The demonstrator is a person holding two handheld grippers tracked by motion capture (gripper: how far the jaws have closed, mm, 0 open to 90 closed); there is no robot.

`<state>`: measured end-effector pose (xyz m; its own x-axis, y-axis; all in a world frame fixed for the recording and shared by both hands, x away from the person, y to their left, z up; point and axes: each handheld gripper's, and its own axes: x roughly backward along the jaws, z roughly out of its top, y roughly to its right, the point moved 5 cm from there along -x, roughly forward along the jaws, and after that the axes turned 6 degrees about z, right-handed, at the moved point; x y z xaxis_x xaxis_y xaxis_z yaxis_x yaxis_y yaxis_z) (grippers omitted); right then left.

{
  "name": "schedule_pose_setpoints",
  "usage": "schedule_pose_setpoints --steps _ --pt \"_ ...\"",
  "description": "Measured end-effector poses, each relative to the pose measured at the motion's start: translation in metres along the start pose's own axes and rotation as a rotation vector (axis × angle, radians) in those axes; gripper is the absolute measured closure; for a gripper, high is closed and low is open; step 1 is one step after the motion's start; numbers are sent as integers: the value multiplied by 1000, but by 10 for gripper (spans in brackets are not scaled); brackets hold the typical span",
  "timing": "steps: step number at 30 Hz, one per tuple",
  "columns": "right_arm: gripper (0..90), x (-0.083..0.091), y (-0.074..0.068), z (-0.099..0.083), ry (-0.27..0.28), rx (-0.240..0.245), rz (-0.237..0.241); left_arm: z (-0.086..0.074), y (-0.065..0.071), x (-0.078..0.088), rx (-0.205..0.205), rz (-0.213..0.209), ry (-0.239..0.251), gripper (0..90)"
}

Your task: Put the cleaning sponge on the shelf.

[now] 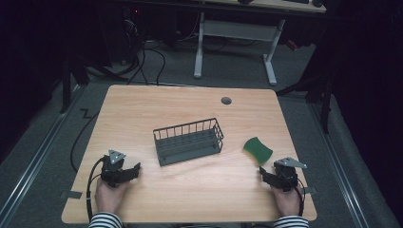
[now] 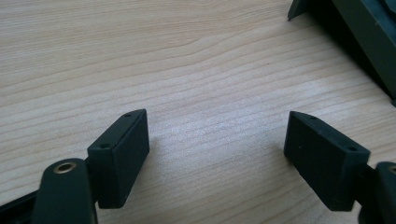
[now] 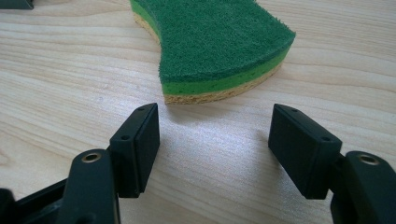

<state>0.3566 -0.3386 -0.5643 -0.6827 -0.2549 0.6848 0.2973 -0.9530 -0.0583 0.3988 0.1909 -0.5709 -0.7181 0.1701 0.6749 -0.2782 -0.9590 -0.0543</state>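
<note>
Sponge (image 3: pixel 212 49): green scouring sponge flat on table (image 1: pixel 190 199), just ahead of right gripper (image 3: pixel 215 140), near wire basket (image 1: pixel 188 141).
Right gripper: jaws spread, holding nothing.
Left gripper (image 2: pixel 217 149): jaws spread, holding nothing, over bare wood.
Risk: 1 jaw may nudge the light sponge away if approach is off-centre.

My table (image 1: pixel 190 102) is light wood with rounded corners and a small grey cable port (image 1: pixel 226 100) near its far edge. Around it the floor (image 1: pixel 228 71) is grey carpet. Beyond the table's far edge stands a second desk (image 1: pixel 266 5) on a white frame (image 1: pixel 235 45). Black cables (image 1: pixel 147 61) trail over the carpet past the table's far left corner. Past the table's left and right sides the room is dark, and light falls mostly on the tabletop.
</note>
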Motion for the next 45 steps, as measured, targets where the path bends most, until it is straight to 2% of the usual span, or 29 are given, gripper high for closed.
schedule_pose_setpoints --steps 4,8,12,16,17,20,21,22,28,31,33,36,37,41,45 --pt "350 0 -1 0 1 -10 -14 0 0 0 -1 1 0 227" --pt "409 1 1 1 9 -24 -16 0 0 1 5 0 4 238" --pt "434 3 1 1 32 -32 -12 -1 1 4 18 -19 16 245" --pt "462 9 -2 5 67 -41 7 -2 3 9 28 -46 27 246" --pt "476 13 -4 9 86 -26 21 -1 5 10 28 -51 33 246" --pt "501 17 -9 14 104 -12 39 0 9 16 13 -73 39 246" --pt "523 20 -14 19 121 11 63 2 13 20 0 -89 44 246" --pt "526 22 -16 22 126 23 65 2 15 22 -8 -97 41 246" --pt "536 24 -25 35 138 37 115 6 25 30 -25 -121 55 247" --pt "537 20 -36 46 149 56 158 11 35 35 -54 -133 59 254" --pt "537 18 -40 49 149 59 172 13 38 36 -57 -138 65 257" --pt "544 7 -55 59 140 83 220 20 51 39 -89 -152 76 280" --pt "544 7 -55 59 140 83 220 20 51 39 -89 -152 76 286" --pt "573 -13 -74 70 96 110 280 27 62 38 -109 -153 75 320" --pt "587 -27 -85 79 76 99 323 31 67 33 -110 -158 66 345"
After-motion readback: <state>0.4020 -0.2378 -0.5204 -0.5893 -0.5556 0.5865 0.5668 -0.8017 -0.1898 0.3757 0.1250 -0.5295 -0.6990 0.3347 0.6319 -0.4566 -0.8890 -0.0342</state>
